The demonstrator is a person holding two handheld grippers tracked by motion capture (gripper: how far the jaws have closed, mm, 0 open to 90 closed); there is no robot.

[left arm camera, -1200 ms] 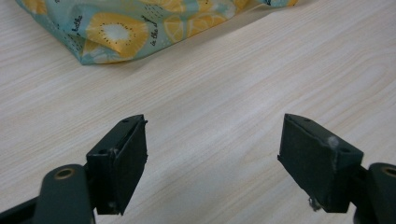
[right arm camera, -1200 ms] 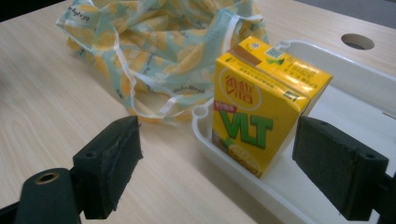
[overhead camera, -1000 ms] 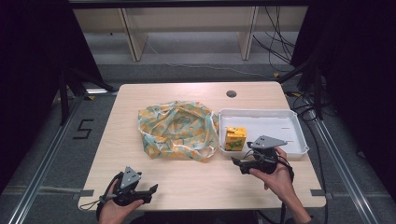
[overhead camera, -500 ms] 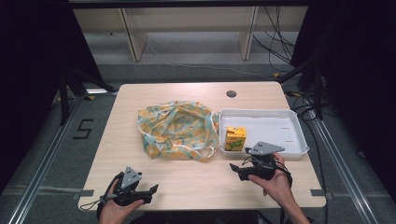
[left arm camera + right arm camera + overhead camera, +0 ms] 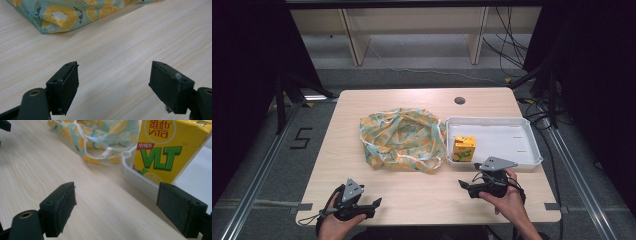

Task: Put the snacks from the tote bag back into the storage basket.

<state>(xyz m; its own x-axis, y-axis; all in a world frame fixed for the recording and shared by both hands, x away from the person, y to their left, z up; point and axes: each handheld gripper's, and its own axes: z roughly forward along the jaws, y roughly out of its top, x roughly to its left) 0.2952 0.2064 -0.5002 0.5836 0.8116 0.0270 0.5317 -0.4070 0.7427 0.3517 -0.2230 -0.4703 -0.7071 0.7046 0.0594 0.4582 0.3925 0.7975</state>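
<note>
A fabric bag (image 5: 402, 140) printed with yellow fruit slices lies flat in the middle of the wooden table (image 5: 422, 185). To its right, a yellow drink carton (image 5: 463, 148) stands upright in the left end of a white tray (image 5: 512, 135). My right gripper (image 5: 463, 186) is open just in front of the tray, with nothing between its jaws. In the right gripper view the carton (image 5: 165, 150), the tray rim (image 5: 140, 180) and the bag (image 5: 105, 132) lie ahead of the right gripper (image 5: 116, 205). My left gripper (image 5: 376, 204) hovers open near the front left edge, the bag's corner (image 5: 65, 15) ahead of it.
A round cable hole (image 5: 459, 100) sits near the table's far edge. Bare tabletop runs along the front between the two grippers. Beyond the table are shelf legs and cables on the floor, and a "5" mark (image 5: 301, 138) to the left.
My right gripper has drawn back from the tray toward the table's near edge. The left gripper, bag and carton have stayed put.
</note>
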